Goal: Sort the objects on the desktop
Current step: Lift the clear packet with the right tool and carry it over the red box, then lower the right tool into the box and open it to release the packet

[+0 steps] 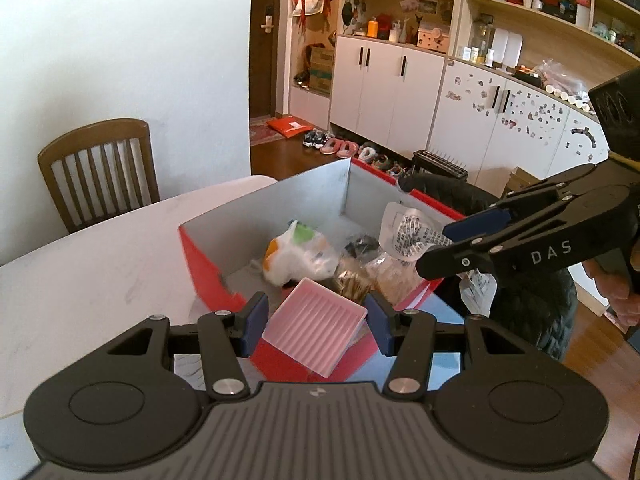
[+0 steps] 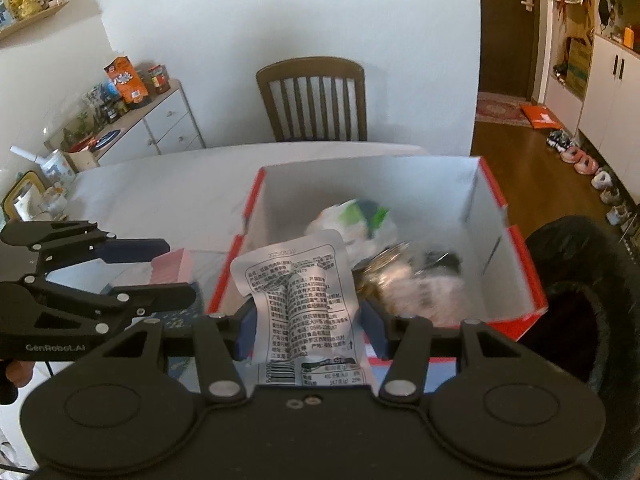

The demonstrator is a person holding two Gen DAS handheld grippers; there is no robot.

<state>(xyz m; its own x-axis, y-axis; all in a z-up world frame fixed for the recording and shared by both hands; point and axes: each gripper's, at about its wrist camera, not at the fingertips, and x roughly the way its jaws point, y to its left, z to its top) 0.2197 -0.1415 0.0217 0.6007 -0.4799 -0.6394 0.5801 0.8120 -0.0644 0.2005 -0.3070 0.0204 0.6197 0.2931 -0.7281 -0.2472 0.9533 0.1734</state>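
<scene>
My left gripper (image 1: 316, 326) is shut on a pink ribbed plastic box (image 1: 316, 326), held over the near edge of a red cardboard box (image 1: 200, 268) with a grey inside. In the right wrist view my right gripper (image 2: 306, 330) is shut on a silver printed snack pouch (image 2: 304, 300), just short of the same red box (image 2: 520, 276). Inside the box lie a white plastic bag (image 1: 296, 256) with green and orange patches and clear packets of brown snacks (image 1: 360, 280). Each gripper shows in the other's view: right gripper (image 1: 444, 246), left gripper (image 2: 176, 276) with the pink box (image 2: 172, 266).
The red box stands on a white marble table (image 1: 100, 272). A wooden chair (image 1: 98, 168) stands behind the table by the wall. A dark padded seat (image 2: 580, 292) is right of the box. White cabinets (image 1: 384, 88) and shoes on the floor are farther back.
</scene>
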